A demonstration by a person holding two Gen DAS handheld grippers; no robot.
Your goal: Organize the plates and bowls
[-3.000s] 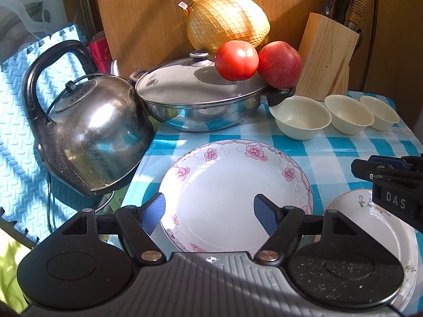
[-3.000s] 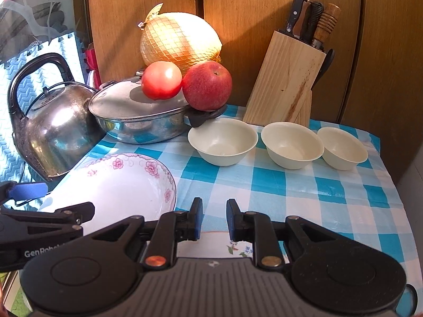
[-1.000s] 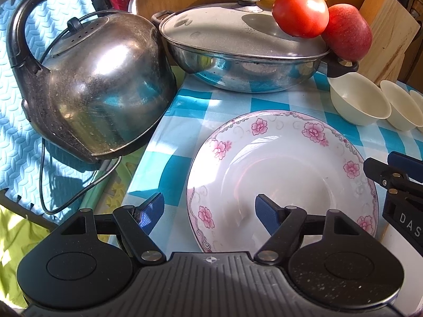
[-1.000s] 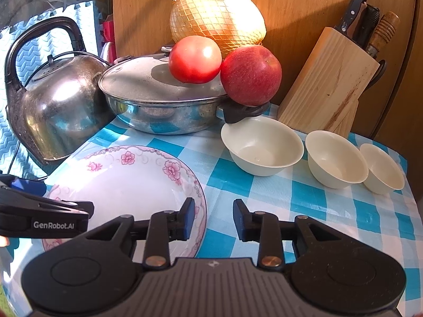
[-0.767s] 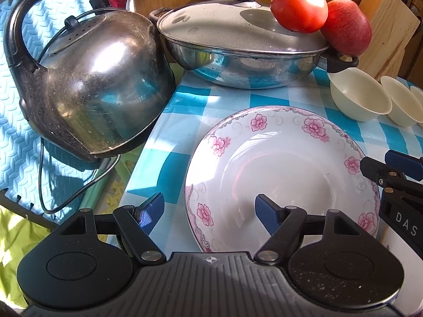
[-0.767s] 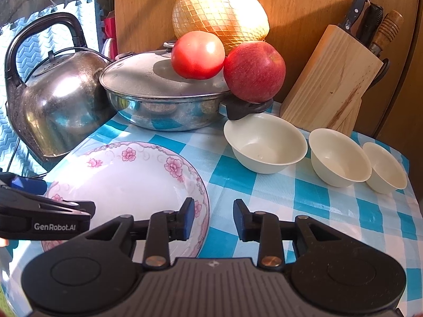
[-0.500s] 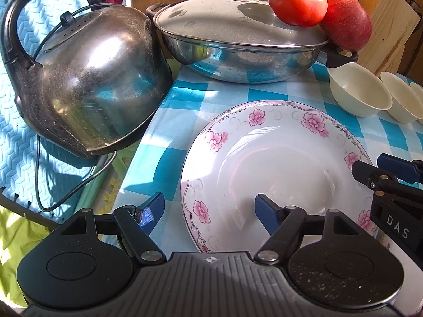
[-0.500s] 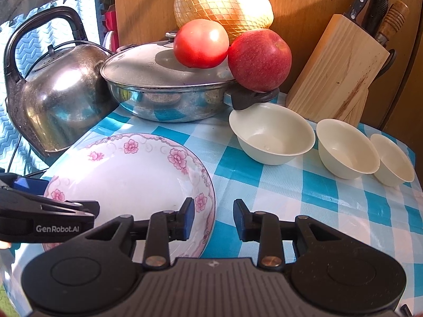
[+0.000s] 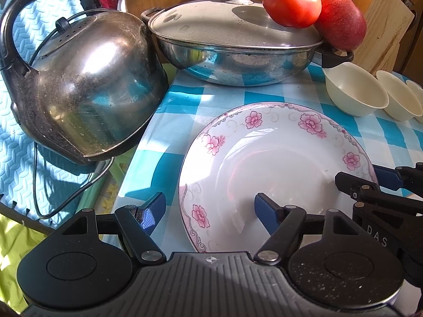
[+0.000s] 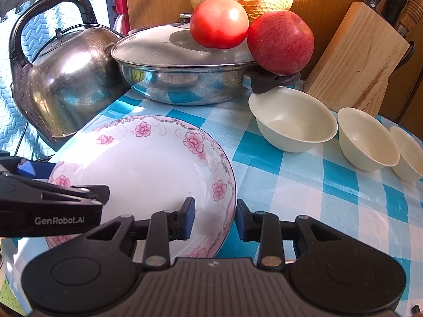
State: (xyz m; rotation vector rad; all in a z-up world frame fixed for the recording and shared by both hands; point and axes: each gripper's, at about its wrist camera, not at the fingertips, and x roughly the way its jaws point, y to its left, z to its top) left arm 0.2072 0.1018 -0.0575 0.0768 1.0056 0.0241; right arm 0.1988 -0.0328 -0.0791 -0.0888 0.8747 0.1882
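a: where's the plate [image 9: 277, 169]?
b: on the table [image 10: 330, 206], checked cloth, in front of the pot [image 9: 232, 52], kettle [image 9: 87, 92] to its left.
a: left tool [image 9: 208, 208]?
b: wide apart, straddling the plate's left rim, one finger over the plate, one off it. nothing gripped.
a: right tool [image 10: 214, 218]?
b: narrow gap, plate's right rim sits between the fingers. can't tell if the pads touch it; looks loose.
a: bowls?
b: three cream ones in a row right of the plate: big bowl [image 10: 292, 124], mid bowl [image 10: 367, 142], small bowl [image 10: 408, 153]. each touching or just beside the next.
a: extras?
b: tomato [image 10: 219, 22] on the pot lid, apple [image 10: 280, 42] on the pot handle, knife block [image 10: 357, 68] behind the bowls.
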